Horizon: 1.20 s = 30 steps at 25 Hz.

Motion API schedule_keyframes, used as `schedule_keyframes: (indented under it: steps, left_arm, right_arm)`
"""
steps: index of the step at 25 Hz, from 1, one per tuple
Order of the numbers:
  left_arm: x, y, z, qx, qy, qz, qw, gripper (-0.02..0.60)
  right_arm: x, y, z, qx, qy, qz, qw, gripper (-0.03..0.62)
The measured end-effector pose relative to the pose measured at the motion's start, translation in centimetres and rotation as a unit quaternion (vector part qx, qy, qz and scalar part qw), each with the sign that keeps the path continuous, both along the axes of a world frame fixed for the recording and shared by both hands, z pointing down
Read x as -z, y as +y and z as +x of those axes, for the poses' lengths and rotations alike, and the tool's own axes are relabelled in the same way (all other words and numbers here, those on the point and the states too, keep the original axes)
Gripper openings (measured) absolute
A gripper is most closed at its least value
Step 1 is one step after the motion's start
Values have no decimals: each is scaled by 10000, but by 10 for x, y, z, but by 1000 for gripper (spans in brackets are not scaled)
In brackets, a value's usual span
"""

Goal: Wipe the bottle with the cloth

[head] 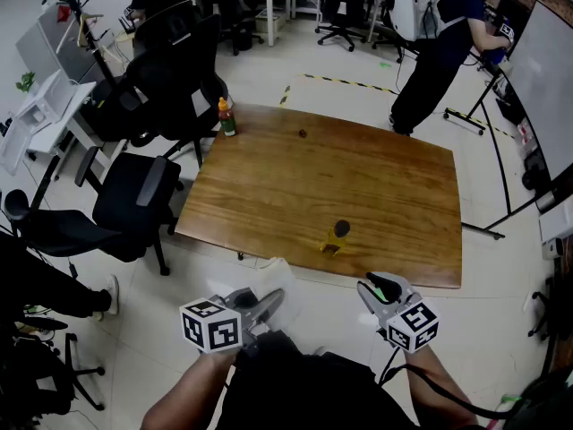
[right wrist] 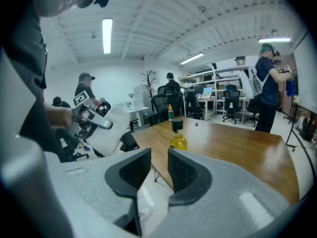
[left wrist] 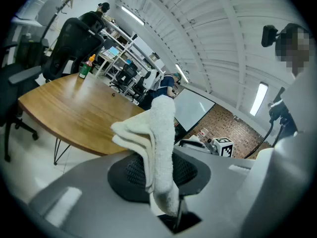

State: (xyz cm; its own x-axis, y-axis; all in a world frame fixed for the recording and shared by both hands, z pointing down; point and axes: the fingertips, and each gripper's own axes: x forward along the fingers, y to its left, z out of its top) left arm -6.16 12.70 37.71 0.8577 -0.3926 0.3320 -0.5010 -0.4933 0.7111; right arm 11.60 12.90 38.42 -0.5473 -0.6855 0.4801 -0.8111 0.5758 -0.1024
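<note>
While both tongs hang just off the table's (head: pixel 376 177) near edge, head view: left tongs (head: pixel 267 301) and right tongs (head: pixel 374 287) both point at the table. Cloth (head: pixel 274 267) sticks out of the left tongs, just short of the near edge. Bottle (head: pixel 337 237), yellow liquid and dark cap, stands upright on the table close to the near edge, between the lines of the two tongs. Orange-cap bottle (head: pixel 227 117) stands at the table's far left corner. Chairs (head: pixel 134 200) stand left of the table, and a person (head: pixel 439 52) stands beyond its far right corner.

Left gripper view: left tongs (left wrist: pixel 159 168) pinch the cloth (left wrist: pixel 159 133). It is folded, white, and stands up out of the pads. Table (left wrist: pixel 64 113) is ahead and to the left, with the orange-cap bottle (left wrist: pixel 85 67) at its far end.

Right gripper view: right tongs (right wrist: pixel 158 165) are a narrow gap apart with nothing between the pads. Bottle (right wrist: pixel 177 134) is straight ahead on the table (right wrist: pixel 237 148), near its edge. Left tongs (right wrist: pixel 91 118) with the cloth (right wrist: pixel 106 130) show left of the table, off its edge.
</note>
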Motion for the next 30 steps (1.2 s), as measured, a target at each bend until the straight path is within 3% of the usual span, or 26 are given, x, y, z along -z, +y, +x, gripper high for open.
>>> schedule_keyframes:
  steps: [5,9,15,21,24,27,28,30]
  left_arm:
    - [-6,-68,-14,-370,25,131,9992,104]
    - [-15,-97,-12,-655,123,25,9978,104]
    - [-34,-115,3,-810,480,-446,9946,104]
    - [-55,-137,23,-624,1052,-1058,9868,104]
    - [-60,-144,37,-639,1404,-1308,9793,104]
    - [-62,-152,52,-924,1876,-1458,9670,104]
    - [-62,-153,57,-1092,2123,-1535,9589,104]
    - [-57,-154,67,-1450,2706,-1791,9347,104]
  right_arm:
    - [-14,-85,-25,-36,486,266,9985,154]
    - [-23,-121,-38,29,776,326,9964,176]
    - [-35,-130,-45,238,897,274,9953,178]
    - [-24,-139,-52,302,621,388,9969,133]
    - [-22,-140,-53,321,499,475,9971,127]
    - [-21,-144,-58,259,259,530,9979,124]
    - [-23,-145,-58,244,213,534,9981,124]
    - [-25,-146,-57,228,179,536,9981,124]
